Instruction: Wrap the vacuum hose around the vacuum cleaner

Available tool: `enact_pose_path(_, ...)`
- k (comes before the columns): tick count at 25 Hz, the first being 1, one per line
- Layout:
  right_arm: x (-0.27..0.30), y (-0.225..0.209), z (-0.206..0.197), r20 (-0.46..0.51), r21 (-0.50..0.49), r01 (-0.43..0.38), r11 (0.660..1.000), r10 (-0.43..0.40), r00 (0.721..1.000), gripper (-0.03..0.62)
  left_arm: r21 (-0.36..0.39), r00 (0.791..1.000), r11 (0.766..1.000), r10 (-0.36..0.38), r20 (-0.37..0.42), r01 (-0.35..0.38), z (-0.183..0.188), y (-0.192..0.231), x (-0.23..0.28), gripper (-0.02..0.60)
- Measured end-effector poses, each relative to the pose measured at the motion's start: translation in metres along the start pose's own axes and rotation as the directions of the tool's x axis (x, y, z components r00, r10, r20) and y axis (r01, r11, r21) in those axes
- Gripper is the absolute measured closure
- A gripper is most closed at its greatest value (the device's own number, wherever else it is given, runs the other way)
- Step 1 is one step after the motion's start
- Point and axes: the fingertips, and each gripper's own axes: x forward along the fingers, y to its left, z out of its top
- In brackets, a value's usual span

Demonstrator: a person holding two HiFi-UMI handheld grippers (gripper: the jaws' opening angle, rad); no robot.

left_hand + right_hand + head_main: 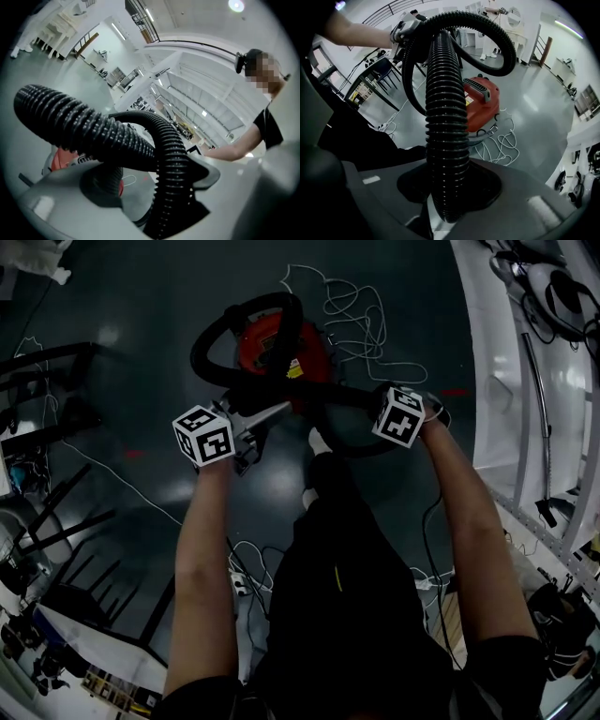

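Arms outstretched above the red canister vacuum cleaner (281,357) on the floor (141,296): the left hand-held gripper (253,423), nearly level, and the right hand-held gripper (386,409), pointing steeply down, each clamp the black ribbed vacuum hose (246,320) looped over it.

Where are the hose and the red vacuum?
hose (445,140): right gripper view, on its ribbed upright stretch.
vacuum (314,354): head view, on the red top of its body.
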Motion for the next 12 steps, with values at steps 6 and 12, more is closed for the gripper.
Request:
enact_pose_path(6, 0.014, -0.027, 0.013, 0.021, 0.02, 0.011, 1.0, -0.012, 1.0, 0.451, -0.025, 0.998, 0.999, 0.036, 0.041, -0.035, 0.011, 0.03, 0.007, 0.181)
enact_pose_path(12, 0.02, -0.052, 0.024, 0.054, 0.036, 0.02, 0.999, -0.022, 0.998, 0.454, -0.031, 0.995, 0.997, 0.073, 0.069, -0.071, 0.029, 0.049, 0.016, 0.181)
